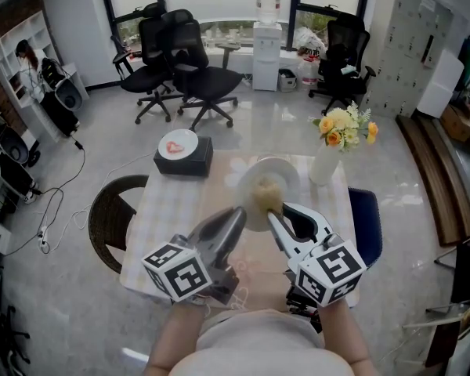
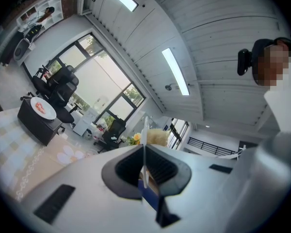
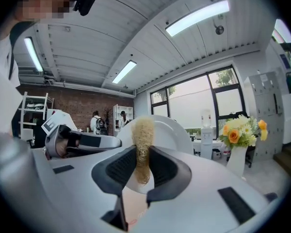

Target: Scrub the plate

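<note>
My left gripper (image 2: 145,171) has its jaws clenched on the rim of the white plate (image 1: 286,175), whose thin edge runs straight up between them. The plate is held tilted above the table (image 1: 168,210). My right gripper (image 3: 144,171) grips a yellowish fibrous scrubber (image 3: 143,140) between its jaws. The scrubber sticks out ahead of them, at the middle of the plate's face.

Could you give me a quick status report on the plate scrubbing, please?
Left gripper shut on the plate, at its rim. Right gripper shut on the scrubber, at the plate's face. Flower vase apart, to the right.
</note>
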Demonstrator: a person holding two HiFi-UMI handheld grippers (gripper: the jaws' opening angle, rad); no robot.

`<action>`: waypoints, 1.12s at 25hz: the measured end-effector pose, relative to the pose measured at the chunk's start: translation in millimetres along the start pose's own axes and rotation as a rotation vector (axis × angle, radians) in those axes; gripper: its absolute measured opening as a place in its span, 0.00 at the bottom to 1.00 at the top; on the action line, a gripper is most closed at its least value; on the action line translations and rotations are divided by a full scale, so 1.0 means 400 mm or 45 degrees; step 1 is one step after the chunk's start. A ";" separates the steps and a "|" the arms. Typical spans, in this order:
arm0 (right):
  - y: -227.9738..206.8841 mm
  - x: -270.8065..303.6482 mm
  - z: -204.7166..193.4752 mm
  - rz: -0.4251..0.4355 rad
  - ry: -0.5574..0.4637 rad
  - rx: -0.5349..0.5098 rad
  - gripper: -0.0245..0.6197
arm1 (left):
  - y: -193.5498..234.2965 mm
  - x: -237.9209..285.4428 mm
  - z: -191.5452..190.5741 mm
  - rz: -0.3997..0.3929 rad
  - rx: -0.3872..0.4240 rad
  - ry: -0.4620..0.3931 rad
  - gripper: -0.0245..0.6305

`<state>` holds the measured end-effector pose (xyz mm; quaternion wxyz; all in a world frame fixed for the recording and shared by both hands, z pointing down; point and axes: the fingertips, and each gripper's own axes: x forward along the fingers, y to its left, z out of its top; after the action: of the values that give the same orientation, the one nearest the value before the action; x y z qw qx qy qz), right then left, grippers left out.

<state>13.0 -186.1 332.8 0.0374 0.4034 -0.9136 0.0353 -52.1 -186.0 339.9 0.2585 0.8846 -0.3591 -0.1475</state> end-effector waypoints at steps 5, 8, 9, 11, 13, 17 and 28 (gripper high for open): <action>-0.069 -0.017 -0.001 -0.114 0.022 0.006 0.17 | 0.001 -0.005 0.011 -0.004 0.000 -0.009 0.07; -0.108 -0.032 -0.002 -0.178 0.024 0.015 0.17 | -0.001 -0.005 0.014 -0.007 -0.002 -0.008 0.07; -0.119 -0.037 -0.001 -0.195 0.022 0.019 0.17 | -0.001 -0.005 0.014 -0.006 -0.003 -0.006 0.07; -0.141 -0.049 0.001 -0.228 0.017 0.023 0.17 | -0.002 -0.005 0.013 -0.006 -0.004 -0.003 0.07; -0.166 -0.063 0.005 -0.278 0.011 0.020 0.17 | -0.001 -0.006 0.010 -0.008 -0.003 -0.002 0.07; -0.204 -0.093 0.017 -0.377 -0.014 0.036 0.17 | 0.003 -0.007 0.012 -0.007 0.001 -0.005 0.07; -0.025 -0.051 0.031 -0.039 -0.057 0.161 0.17 | 0.002 0.002 0.004 0.007 -0.015 -0.006 0.07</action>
<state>33.5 -178.8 318.8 -0.0080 0.4194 -0.9039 0.0835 -52.6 -187.8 339.0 0.2632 0.8817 -0.3614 -0.1509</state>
